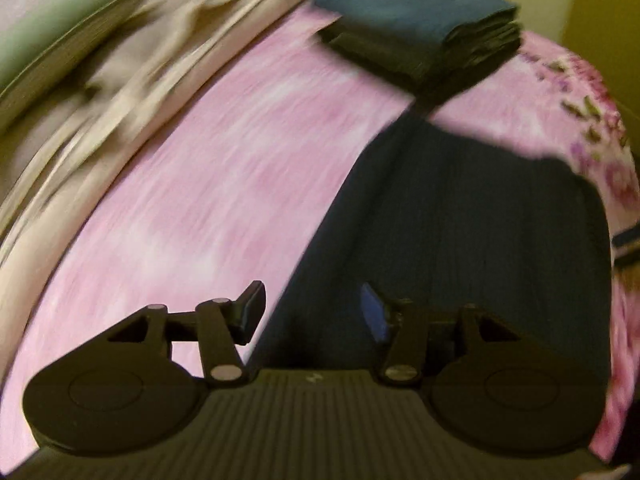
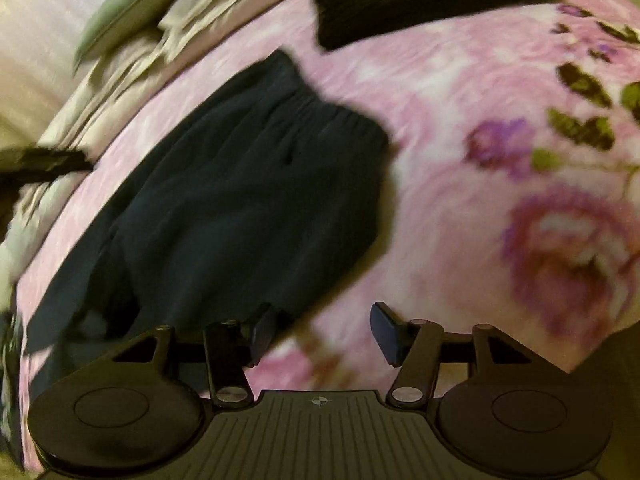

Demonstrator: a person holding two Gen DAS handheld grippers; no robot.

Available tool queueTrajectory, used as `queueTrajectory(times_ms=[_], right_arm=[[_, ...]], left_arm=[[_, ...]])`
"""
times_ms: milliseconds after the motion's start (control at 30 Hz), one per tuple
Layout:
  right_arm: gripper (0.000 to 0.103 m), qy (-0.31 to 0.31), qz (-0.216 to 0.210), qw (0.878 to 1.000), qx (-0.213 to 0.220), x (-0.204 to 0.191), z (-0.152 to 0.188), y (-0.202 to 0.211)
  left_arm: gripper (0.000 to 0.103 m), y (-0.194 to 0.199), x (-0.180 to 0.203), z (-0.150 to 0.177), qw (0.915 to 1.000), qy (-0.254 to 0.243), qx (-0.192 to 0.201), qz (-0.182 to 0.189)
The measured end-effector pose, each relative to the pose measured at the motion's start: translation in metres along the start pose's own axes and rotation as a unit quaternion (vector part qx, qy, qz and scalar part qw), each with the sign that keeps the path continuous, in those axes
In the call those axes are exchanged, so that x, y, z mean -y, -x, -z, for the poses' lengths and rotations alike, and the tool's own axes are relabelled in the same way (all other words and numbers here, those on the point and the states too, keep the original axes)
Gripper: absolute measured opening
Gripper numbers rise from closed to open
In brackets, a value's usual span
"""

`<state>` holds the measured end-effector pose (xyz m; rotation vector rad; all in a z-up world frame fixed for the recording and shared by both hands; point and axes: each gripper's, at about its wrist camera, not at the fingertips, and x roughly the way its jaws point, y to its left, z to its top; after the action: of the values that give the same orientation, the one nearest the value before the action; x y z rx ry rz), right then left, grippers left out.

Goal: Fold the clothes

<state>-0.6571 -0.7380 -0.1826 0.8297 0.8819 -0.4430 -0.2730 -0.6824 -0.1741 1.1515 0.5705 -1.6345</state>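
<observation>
While both pairs of fingers stand wide apart with nothing between them, the left gripper (image 1: 310, 312) hangs over the near edge of a dark garment (image 1: 460, 232), and the right gripper (image 2: 320, 334) hovers at that garment's (image 2: 240, 200) lower corner, its left pad over the cloth and its right over the floral bedspread (image 2: 500, 200). The garment lies spread flat on the bed, gathered waistband at the far end; a folded dark stack (image 1: 420, 28) sits beyond it, close by.

A pinch from here could catch the bedspread along with the thin cloth, or take only the top layer, so a fold would drag askew. The left gripper, placed mid-panel, may bunch the fabric.

Both views are smeared by motion blur. The garment's near hem is hidden behind the gripper bodies, and its left side is bunched. Pale bedding (image 1: 120, 80) beyond is indistinct.
</observation>
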Motion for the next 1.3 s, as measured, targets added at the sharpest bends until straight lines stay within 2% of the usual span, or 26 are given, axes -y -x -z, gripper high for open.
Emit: queueTrajectory(times_ms=[133, 267, 300, 400, 433, 533, 600, 733, 833, 900, 933, 1033, 1167, 1300], right_arm=[[0.057, 0.039, 0.002, 0.999, -0.022, -0.043, 0.024, -0.008], [0.057, 0.076, 0.008, 0.996, -0.04, -0.088, 0.049, -0.018], [0.057, 0.086, 0.01, 0.995, -0.045, -0.099, 0.055, -0.021], [0.057, 0.113, 0.014, 0.992, -0.059, -0.132, 0.074, -0.028], [0.057, 0.123, 0.016, 0.99, -0.063, -0.143, 0.08, -0.031], [0.057, 0.15, 0.02, 0.985, -0.077, -0.177, 0.098, -0.038], [0.057, 0.17, 0.028, 0.982, -0.083, -0.196, 0.109, -0.045], [0.057, 0.206, 0.051, 0.973, -0.09, -0.23, 0.128, -0.061], [0.057, 0.191, 0.075, 0.975, -0.081, -0.24, 0.132, -0.07], [0.057, 0.164, 0.089, 0.98, -0.068, -0.24, 0.131, -0.07], [0.057, 0.15, 0.092, 0.982, -0.061, -0.239, 0.13, -0.067], [0.057, 0.105, 0.106, 0.988, -0.038, -0.23, 0.124, -0.063], [0.058, 0.081, 0.118, 0.989, -0.024, -0.215, 0.121, -0.06], [0.058, 0.056, 0.124, 0.991, -0.016, -0.193, 0.111, -0.057]], left_arm=[[0.056, 0.055, -0.002, 0.117, 0.9961, 0.011, -0.073, -0.048], [0.056, 0.109, -0.005, 0.235, 0.9843, 0.021, -0.146, -0.096], [0.056, 0.119, 0.002, 0.259, 0.9832, 0.013, -0.155, -0.096], [0.057, 0.141, 0.025, 0.325, 0.9805, -0.025, -0.172, -0.092], [0.057, 0.146, 0.032, 0.343, 0.978, -0.047, -0.176, -0.102], [0.057, 0.156, 0.05, 0.396, 0.9642, -0.121, -0.188, -0.143], [0.056, 0.153, 0.053, 0.424, 0.9551, -0.153, -0.193, -0.165], [0.056, 0.135, 0.049, 0.458, 0.9494, -0.19, -0.181, -0.173], [0.055, 0.12, 0.044, 0.47, 0.9486, -0.212, -0.163, -0.169], [0.008, 0.123, 0.036, 0.47, 0.9589, -0.189, -0.162, -0.137], [0.001, 0.13, 0.033, 0.472, 0.9619, -0.173, -0.162, -0.136], [0.001, 0.155, 0.025, 0.48, 0.9675, -0.124, -0.164, -0.148], [0.001, 0.163, 0.035, 0.485, 0.9733, -0.095, -0.179, -0.108], [0.001, 0.158, 0.038, 0.48, 0.9724, -0.088, -0.19, -0.104]])
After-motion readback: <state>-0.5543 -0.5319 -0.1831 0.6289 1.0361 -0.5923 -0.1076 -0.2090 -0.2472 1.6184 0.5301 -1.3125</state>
